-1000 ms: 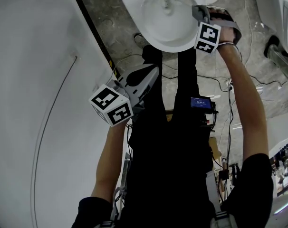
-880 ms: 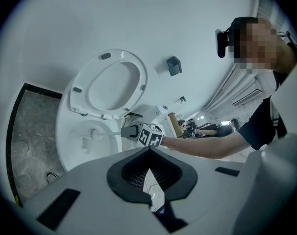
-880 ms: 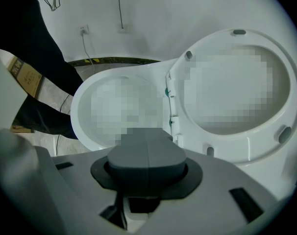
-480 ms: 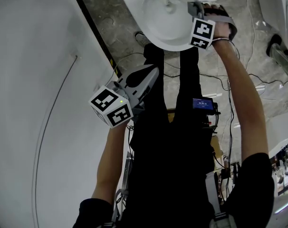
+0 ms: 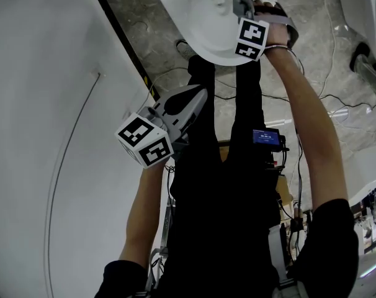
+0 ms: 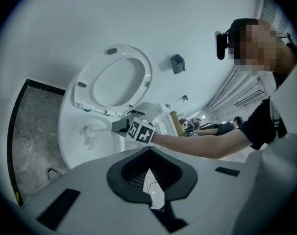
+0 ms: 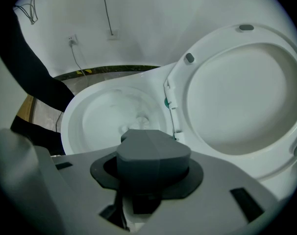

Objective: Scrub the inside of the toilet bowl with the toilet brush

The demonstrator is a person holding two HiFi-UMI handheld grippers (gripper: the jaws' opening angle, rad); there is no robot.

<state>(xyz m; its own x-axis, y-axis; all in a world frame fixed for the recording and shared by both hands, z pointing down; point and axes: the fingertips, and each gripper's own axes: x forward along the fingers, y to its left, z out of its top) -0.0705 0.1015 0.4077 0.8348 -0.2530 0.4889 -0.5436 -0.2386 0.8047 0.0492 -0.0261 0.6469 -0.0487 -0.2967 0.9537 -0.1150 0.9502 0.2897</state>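
The white toilet bowl (image 5: 203, 27) lies at the top of the head view, with its seat (image 7: 241, 97) raised. My right gripper (image 5: 241, 8) reaches over the bowl's right rim and is shut on the toilet brush's grey handle (image 7: 151, 153). The brush head (image 6: 87, 131) is down inside the bowl (image 6: 72, 141), near the bottom, and shows faintly past the handle (image 7: 138, 121). My left gripper (image 5: 199, 95) hangs well back from the toilet, beside the person's legs, with its jaws together and nothing in them (image 6: 151, 155).
A white curved wall (image 5: 51, 135) fills the left side, bordered by a dark floor strip (image 5: 123, 36). Cables (image 5: 287, 104) trail over the grey marble floor right of the legs. Another white fixture (image 5: 368, 11) stands at the far right.
My right gripper has moved farther over the bowl, up and slightly left in the head view, taking the brush with it. The left gripper has stayed put.
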